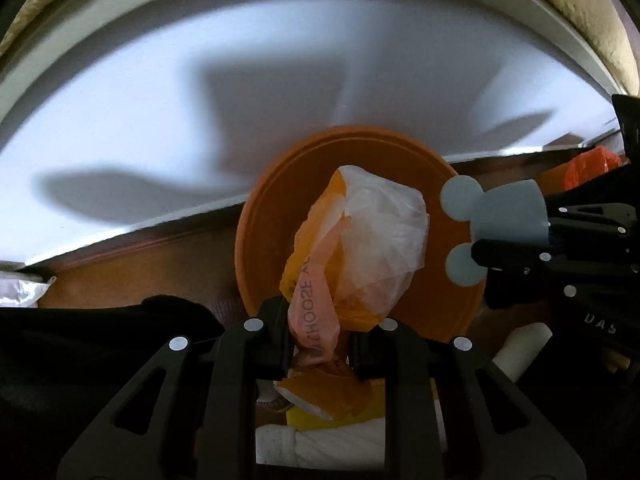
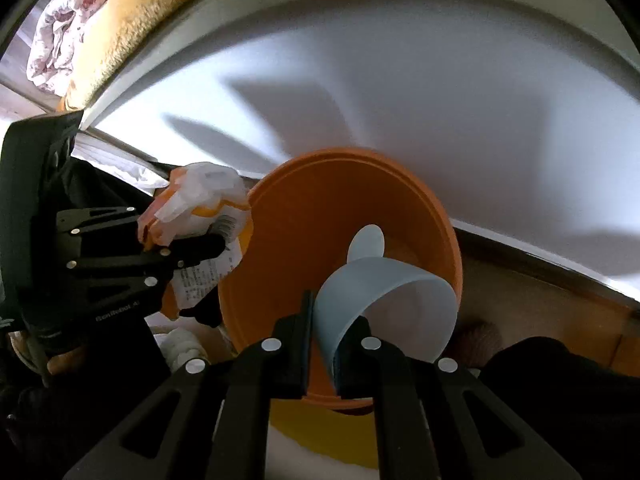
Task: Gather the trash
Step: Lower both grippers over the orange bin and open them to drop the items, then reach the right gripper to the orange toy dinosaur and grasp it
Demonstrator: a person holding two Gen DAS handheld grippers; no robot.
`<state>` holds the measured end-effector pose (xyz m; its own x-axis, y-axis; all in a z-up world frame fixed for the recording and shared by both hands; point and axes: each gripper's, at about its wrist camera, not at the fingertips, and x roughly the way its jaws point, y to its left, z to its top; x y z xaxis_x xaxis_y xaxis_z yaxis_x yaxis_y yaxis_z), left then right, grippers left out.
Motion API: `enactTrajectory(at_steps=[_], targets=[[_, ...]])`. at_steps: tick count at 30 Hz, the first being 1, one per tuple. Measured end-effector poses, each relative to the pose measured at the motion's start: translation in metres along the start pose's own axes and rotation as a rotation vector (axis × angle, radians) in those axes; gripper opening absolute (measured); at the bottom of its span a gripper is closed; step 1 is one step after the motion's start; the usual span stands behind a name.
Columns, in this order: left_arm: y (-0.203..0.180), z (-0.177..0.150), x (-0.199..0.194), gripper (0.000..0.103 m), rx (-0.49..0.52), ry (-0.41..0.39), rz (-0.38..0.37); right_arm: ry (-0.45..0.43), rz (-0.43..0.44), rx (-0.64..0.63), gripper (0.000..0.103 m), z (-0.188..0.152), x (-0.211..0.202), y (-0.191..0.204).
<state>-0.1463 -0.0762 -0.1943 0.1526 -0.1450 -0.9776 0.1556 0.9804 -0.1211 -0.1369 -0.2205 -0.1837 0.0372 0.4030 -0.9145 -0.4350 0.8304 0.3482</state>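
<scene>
My left gripper [image 1: 320,344] is shut on a crumpled orange and white plastic wrapper [image 1: 360,248] and holds it in front of the mouth of an orange bin [image 1: 264,240]. My right gripper [image 2: 322,348] is shut on the rim of a pale blue silicone cup with round ears [image 2: 384,300] and holds it over the orange bin [image 2: 320,216]. In the left wrist view the cup [image 1: 496,216] and the right gripper [image 1: 516,248] are at the right of the bin. In the right wrist view the left gripper [image 2: 200,268] with the wrapper [image 2: 200,204] is at the bin's left rim.
A white wall [image 1: 240,80] with a brown baseboard [image 1: 140,256] stands behind the bin. A yellow towel [image 2: 132,8] and floral bedding [image 2: 56,40] are at the upper left. An orange bag [image 1: 592,168] lies at the right. White and yellow items [image 1: 340,432] lie below the grippers.
</scene>
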Motion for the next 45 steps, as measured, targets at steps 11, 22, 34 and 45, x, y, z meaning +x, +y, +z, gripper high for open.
enactTrajectory(at_steps=[11,22,34,45], targets=[[-0.011,-0.001,-0.005,0.063,0.026,-0.029,0.042,0.014,-0.053,0.01,0.051,0.002,0.005,0.004],[-0.005,-0.013,-0.021,0.064,0.022,-0.077,0.022,-0.085,-0.09,-0.015,0.051,-0.018,-0.038,0.01],[-0.013,-0.014,-0.111,0.073,0.078,-0.371,-0.001,-0.3,-0.095,-0.149,0.051,-0.021,-0.133,0.032],[0.002,0.062,-0.173,0.08,0.068,-0.564,0.038,-0.496,-0.295,-0.265,0.056,0.125,-0.208,-0.013]])
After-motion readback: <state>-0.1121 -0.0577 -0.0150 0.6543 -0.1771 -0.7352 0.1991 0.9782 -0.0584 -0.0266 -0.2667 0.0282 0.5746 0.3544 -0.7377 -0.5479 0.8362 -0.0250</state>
